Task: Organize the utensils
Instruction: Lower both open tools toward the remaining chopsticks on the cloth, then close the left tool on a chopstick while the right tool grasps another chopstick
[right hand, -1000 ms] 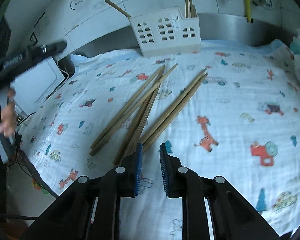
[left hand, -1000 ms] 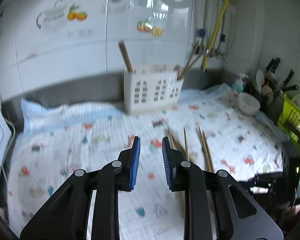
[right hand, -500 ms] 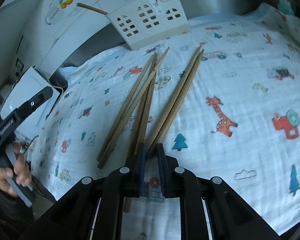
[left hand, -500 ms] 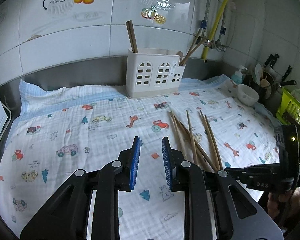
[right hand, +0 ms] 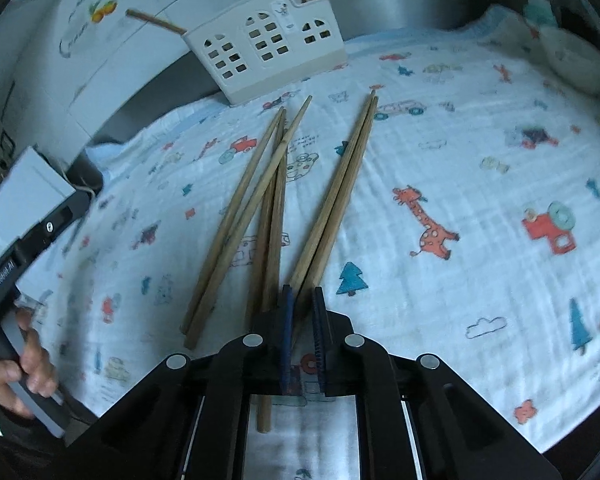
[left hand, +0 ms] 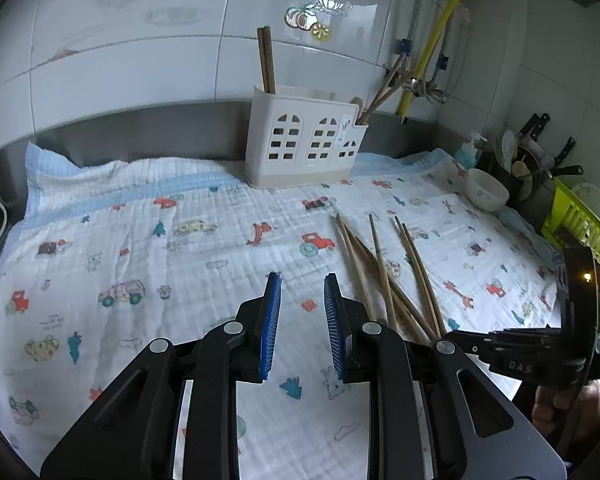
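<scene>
Down at the bottom of the right wrist view, the right gripper has just been closing its jaws, and now they stand very narrow around the near ends of a pair of chopsticks. The pads seem to pinch that pair, though the dark gap makes it hard to be sure. More loose chopsticks lie just to the left of the pair, fanned out on the white cloth with little cars and animals on it. The white holder with window holes stands at the top middle of the frame, and a few sticks already poke out of it.

In the left wrist view, the left gripper hangs over bare cloth at the bottom middle. Its blue pads are a small way apart with nothing between them. The loose chopsticks lie to its right, and the holder stands upright at the top middle, against the tiled wall. A small white bowl sits at the right edge.
</scene>
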The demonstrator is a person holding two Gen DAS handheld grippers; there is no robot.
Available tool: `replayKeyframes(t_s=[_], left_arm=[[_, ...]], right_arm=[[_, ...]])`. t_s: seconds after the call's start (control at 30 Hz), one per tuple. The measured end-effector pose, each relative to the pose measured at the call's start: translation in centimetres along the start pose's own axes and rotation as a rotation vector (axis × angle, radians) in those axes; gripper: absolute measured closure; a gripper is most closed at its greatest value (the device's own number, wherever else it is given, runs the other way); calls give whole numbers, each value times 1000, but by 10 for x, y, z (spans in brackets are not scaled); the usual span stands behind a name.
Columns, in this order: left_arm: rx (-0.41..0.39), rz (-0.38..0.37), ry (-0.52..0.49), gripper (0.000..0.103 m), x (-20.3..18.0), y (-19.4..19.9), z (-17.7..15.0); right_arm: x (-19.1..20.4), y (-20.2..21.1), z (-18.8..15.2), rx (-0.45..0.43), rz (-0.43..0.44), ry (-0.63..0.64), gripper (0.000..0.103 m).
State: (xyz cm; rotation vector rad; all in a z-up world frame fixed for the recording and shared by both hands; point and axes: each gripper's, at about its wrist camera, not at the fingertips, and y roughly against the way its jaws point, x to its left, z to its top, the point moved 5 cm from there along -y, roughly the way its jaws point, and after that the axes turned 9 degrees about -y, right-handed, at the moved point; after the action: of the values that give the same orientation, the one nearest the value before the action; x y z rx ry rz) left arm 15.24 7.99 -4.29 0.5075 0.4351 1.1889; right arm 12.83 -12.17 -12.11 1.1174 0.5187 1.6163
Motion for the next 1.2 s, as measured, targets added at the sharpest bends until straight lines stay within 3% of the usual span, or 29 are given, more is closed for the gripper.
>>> replayKeyframes(t_s=[0.3,0.57,0.8,1.2], left_arm=[[16,-14,23,80,2,-7,-8],[38,-69,10,80,-16,-11,-16],[119,-141,11,81,-49,-28,-44],[186,-139,70,86,-66,-54,-63]], right_arm=[[4,-3,0,-9,-43,-20,92],[0,6,-4,-72,-144,134,94],[-21,18,-11,-113,-219,232,95],[-32,27,-23,-122,-208,281,92]])
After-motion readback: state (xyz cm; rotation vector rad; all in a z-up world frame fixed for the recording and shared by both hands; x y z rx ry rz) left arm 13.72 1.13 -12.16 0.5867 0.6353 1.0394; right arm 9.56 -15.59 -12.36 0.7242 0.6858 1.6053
